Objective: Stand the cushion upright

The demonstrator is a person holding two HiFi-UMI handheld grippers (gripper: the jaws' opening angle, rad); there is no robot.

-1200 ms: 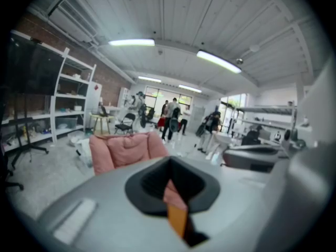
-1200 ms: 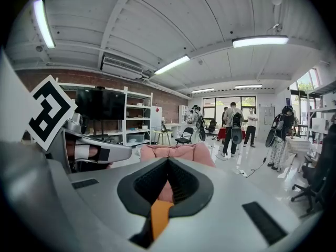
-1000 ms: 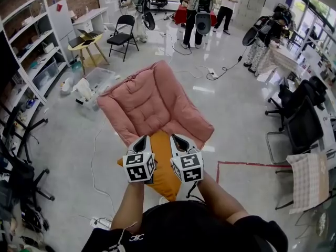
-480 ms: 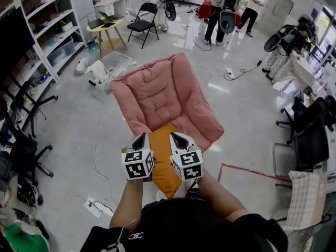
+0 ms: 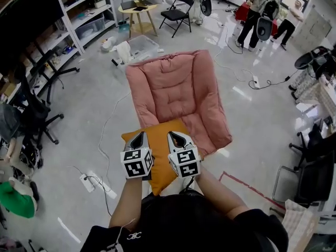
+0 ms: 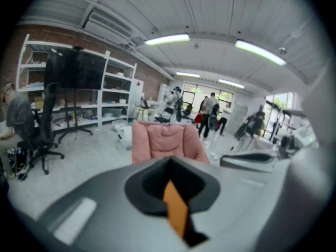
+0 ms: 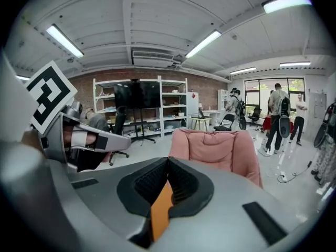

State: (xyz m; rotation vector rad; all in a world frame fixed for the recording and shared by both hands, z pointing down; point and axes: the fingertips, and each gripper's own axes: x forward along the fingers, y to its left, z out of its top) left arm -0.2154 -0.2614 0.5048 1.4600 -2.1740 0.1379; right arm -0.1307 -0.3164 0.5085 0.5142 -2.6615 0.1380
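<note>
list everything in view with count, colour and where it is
orange cushion: one, orange, before the pink seat, near edge in both grippers
pink floor chair: one, pink, floor ahead
folding chair: one, black, far end
side table: one, yellow, beside the folding chair
shelving: white, left wall
power strip: one, white, floor left
tape line: red, floor right
left gripper: grey, shut on the cushion
right gripper: grey, shut on the cushion

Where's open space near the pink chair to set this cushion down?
The pink chair's seat ahead of the cushion is bare. Open floor lies left of the chair up to the white cable, and right of it up to the red tape. Crowded: office chairs and shelves far left, bin and bag behind the chair.
</note>
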